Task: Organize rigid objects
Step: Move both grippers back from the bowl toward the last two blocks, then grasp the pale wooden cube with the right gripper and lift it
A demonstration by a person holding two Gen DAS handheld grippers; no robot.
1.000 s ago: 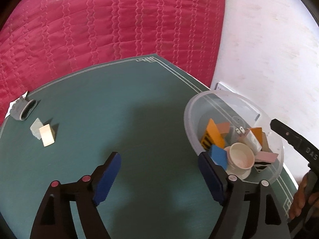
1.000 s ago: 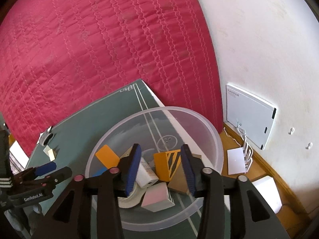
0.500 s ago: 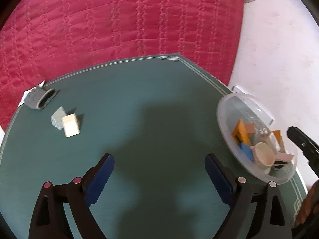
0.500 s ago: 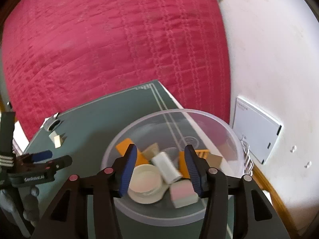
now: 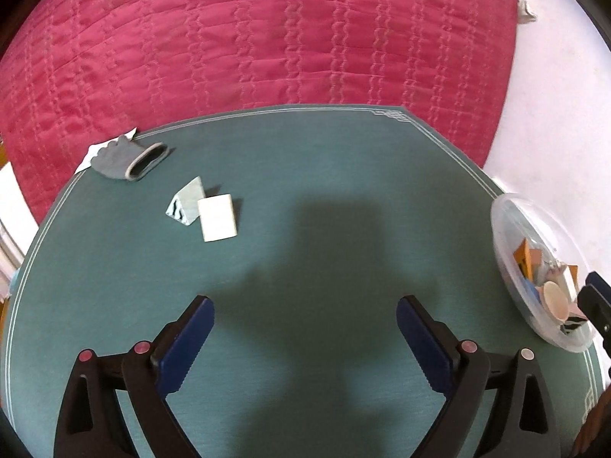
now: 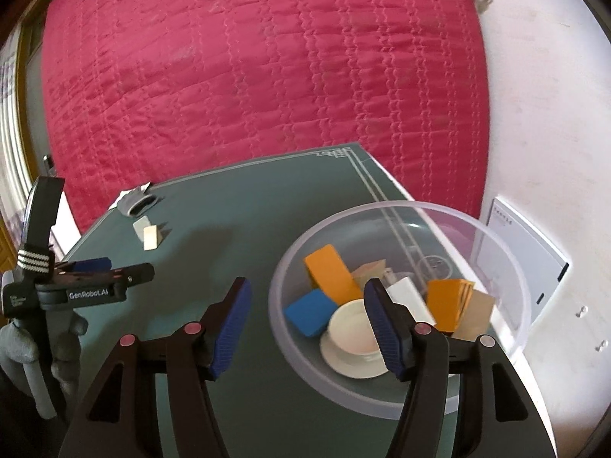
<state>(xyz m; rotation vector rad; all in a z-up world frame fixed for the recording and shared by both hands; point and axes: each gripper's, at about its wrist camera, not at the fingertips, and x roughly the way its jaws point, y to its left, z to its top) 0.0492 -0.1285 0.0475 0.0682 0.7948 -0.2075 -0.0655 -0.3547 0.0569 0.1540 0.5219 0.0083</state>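
A clear plastic bowl (image 6: 508, 267) at the table's right edge holds orange, blue and tan blocks, a white box and a white cup (image 6: 353, 328) on a saucer. It shows at the right of the left wrist view (image 5: 511, 229). A cream block (image 5: 217, 217) and a pale green striped block (image 5: 185, 202) lie on the green table, far left; they also show in the right wrist view (image 6: 151, 237). My left gripper (image 5: 305, 328) is open and empty above bare table. My right gripper (image 6: 307, 309) is open and empty, above the bowl's left rim.
A grey glove (image 5: 126, 156) lies at the table's far left edge on a white paper. A red quilted cloth (image 5: 267, 38) hangs behind the table. A white wall (image 6: 553, 114) and a white panel (image 6: 523, 244) stand to the right.
My left gripper has swung left, away from the bowl, toward the two loose blocks. My right gripper has drawn back and left from inside the bowl and opened wider.
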